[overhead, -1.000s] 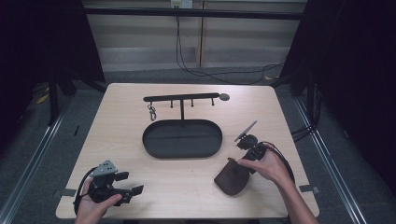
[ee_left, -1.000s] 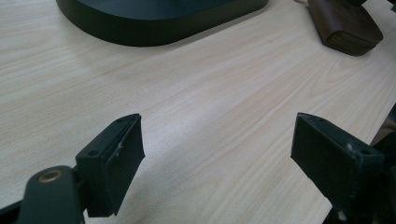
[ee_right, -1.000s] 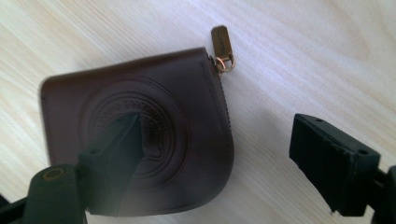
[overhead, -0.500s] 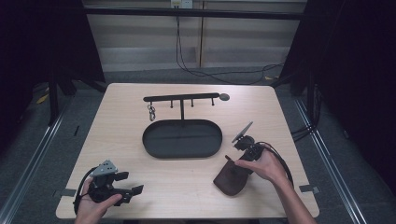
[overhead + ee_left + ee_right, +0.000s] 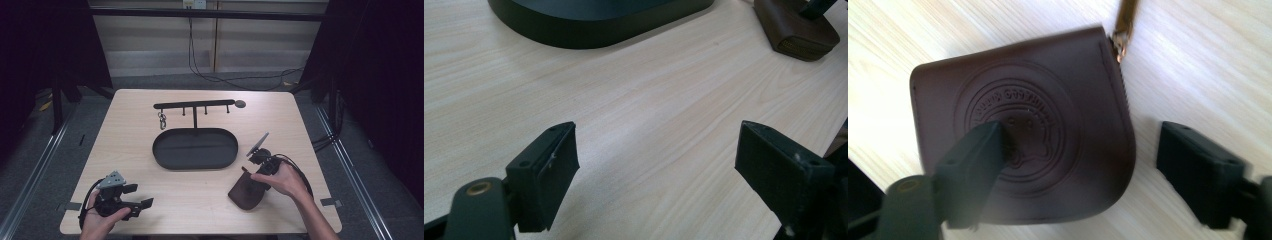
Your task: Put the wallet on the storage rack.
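The soft, light leather pouch (image 5: pixel 1023 135), lying flat on the table (image 5: pixel 150 210) beside the tray (image 5: pixel 195 148), is straddled by the wide-open right gripper (image 5: pixel 1078 165) and is probably best pinched at its stiffer zipped edge.

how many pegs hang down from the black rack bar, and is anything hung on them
4 pegs along the black rack: the leftmost carries a small metal key ring; the other three, at and, look bare. They are small, so another may be hidden.
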Available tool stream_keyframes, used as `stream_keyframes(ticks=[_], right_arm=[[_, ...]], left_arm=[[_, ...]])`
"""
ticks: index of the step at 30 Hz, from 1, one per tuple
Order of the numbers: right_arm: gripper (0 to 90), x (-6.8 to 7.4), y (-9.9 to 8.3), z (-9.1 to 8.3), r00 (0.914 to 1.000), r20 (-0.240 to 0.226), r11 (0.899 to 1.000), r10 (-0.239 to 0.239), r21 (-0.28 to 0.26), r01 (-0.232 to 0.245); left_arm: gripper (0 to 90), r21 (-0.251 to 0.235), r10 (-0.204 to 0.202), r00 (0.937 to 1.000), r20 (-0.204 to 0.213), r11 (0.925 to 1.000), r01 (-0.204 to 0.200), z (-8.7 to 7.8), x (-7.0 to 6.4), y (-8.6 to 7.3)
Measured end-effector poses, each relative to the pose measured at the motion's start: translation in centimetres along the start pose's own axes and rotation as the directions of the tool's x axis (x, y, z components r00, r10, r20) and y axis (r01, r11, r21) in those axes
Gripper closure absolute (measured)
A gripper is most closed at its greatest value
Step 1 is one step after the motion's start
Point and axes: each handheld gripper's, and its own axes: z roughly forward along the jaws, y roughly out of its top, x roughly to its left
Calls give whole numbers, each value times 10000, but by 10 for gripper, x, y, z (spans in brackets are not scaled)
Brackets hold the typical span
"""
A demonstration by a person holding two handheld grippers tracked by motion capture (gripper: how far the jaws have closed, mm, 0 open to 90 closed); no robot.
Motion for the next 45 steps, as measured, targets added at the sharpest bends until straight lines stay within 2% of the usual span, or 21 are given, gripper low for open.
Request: stream_keyframes(ticks=[2, 5, 7, 8, 9, 15, 16, 19, 22, 25, 28, 30, 33, 36, 39, 41, 43, 45], right_arm=[[180, 0, 0, 4, 9993, -374, 9999, 30, -123, -34], [167, -2, -1, 7, 9979, -600, 9997, 226, -100, -232], [230, -3, -1, 7, 9952, -899, 9992, 386, -84, -395], [304, -4, -1, 6, 9924, -1172, 9993, 360, -92, -373], [309, -3, -2, 5, 9909, -1297, 9992, 363, -101, -379], [350, 0, -2, 3, 9933, -1071, 9989, 438, -135, -455], [368, 1, -2, 2, 9951, -896, 9983, 407, -371, -442], [376, 3, -2, 1, 9965, -726, 9982, 415, -407, -445], [500, 0, -3, -6, 9953, -696, 9961, 671, -519, -707], [557, -1, -5, -11, 9928, -802, 9937, 890, -613, -941], [595, -1, -4, -15, 9936, -702, 9934, 886, -670, -933], [615, 0, -3, -17, 9957, -594, 9943, 706, -757, -750], [657, 1, -2, -23, 9952, -576, 9928, 786, -863, -834], [661, 0, -2, -27, 9941, -514, 9908, 954, -916, -998], [666, 1, -2, -29, 9965, -339, 9920, 760, -987, -790], [714, 1, -1, -33, 9965, -365, 9913, 754, -1057, -789], [744, 2, -1, -40, 9939, -600, 9881, 924, -1174, -989], [746, 3, 0, -44, 9964, -301, 9897, 794, -1167, -824]], left_arm=[[172, -9, -9, 10000, 1, 10000, 9, 0, 0, 0], [172, 15, -36, 10000, -9, 10000, 36, 0, 0, 0], [172, 1, -37, 10000, 12, 10000, 37, 0, 0, 0], [172, 19, -22, 10000, 21, 10000, 21, 0, 0, 0], [172, 50, 24, 10000, 38, 10000, -24, 0, 0, 0], [172, 6, -13, 10000, -17, 10000, 13, 0, 0, 0], [172, 9, -9, 10000, -25, 10000, 9, 0, 0, 0], [172, 9, -40, 10000, -44, 10000, 40, 0, 0, 0], [172, -1, 1, 10000, -45, 10000, -1, -1, 1, 0], [172, 3, -5, 10000, -58, 10000, 5, -1, 1, 0], [172, 7, -6, 10000, -38, 10000, 6, -1, 1, 0], [172, -2, -32, 10000, -43, 10000, 32, -1, 1, 0], [172, -4, -48, 10000, -36, 10000, 48, -1, 1, 0], [172, 5, -16, 10000, -61, 10000, 16, -1, 1, 0], [173, -17, -32, 10000, -57, 10000, 32, -1, 1, 0], [173, -9, -37, 10000, -59, 10000, 37, -1, 1, 0], [173, 7, -32, 10000, -46, 10000, 32, -1, 1, 0], [173, 8, -23, 10000, -41, 10000, 23, -1, 1, 0]])
